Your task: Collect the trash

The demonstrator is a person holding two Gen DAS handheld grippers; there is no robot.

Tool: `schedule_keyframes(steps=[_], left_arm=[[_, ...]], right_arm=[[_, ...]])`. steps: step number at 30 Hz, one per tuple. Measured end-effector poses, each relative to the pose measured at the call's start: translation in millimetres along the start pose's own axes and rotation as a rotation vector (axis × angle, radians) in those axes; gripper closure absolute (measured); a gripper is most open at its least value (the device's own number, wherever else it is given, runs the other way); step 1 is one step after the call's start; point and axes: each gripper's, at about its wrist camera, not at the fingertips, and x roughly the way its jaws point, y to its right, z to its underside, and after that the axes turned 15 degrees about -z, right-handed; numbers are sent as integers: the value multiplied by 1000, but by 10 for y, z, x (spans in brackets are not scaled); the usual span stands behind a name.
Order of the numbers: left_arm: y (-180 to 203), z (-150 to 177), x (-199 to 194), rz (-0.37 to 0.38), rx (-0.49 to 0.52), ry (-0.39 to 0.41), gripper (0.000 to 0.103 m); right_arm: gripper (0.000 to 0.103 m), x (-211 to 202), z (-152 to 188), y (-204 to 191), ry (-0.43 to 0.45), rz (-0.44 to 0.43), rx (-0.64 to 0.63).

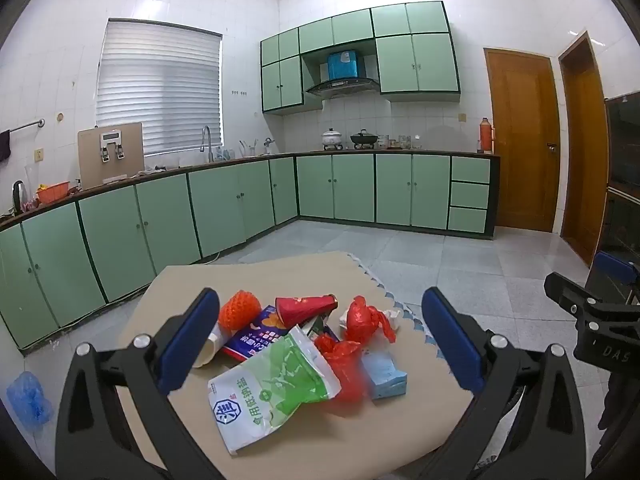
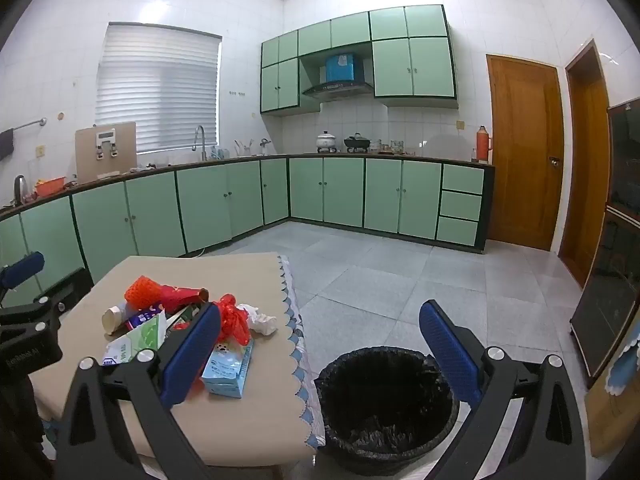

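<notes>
A pile of trash lies on a beige table (image 1: 304, 444): a white-green salt bag (image 1: 272, 392), a red foam net (image 1: 239, 309), a red paper cone (image 1: 306, 307), red crumpled plastic (image 1: 362, 320), a blue carton (image 1: 386, 372), a paper cup (image 1: 210, 346) and a blue wrapper (image 1: 256, 338). My left gripper (image 1: 320, 340) is open and empty, hovering over the pile. My right gripper (image 2: 320, 344) is open and empty, above the table's right edge and a black-lined trash bin (image 2: 386, 404). The carton (image 2: 228, 368), white crumpled paper (image 2: 262, 320) and the red plastic (image 2: 232, 322) show in the right wrist view.
Green kitchen cabinets (image 1: 160, 216) run along the left and far walls. Wooden doors (image 1: 524, 140) stand at the right. A dark cabinet (image 2: 612, 280) is at the far right. A blue plastic bag (image 1: 30, 400) lies on the tiled floor at the left.
</notes>
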Motion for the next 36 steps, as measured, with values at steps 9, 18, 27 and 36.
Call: schedule_keyframes(steps=[9,18,27,36], left_arm=[[13,-1,3,4,4,3,5],[10,-18,-9,5,7,3,5],[49,-9,-1,2,11,5,5],[73,-4,-4,2,19,3,5]], right_arm=[[6,6,8,-2,4,0,-4],[6,26,46,46,1,5,6],[6,50,36,68,-5,21,26],[6,82,56,103,-8,32,40]])
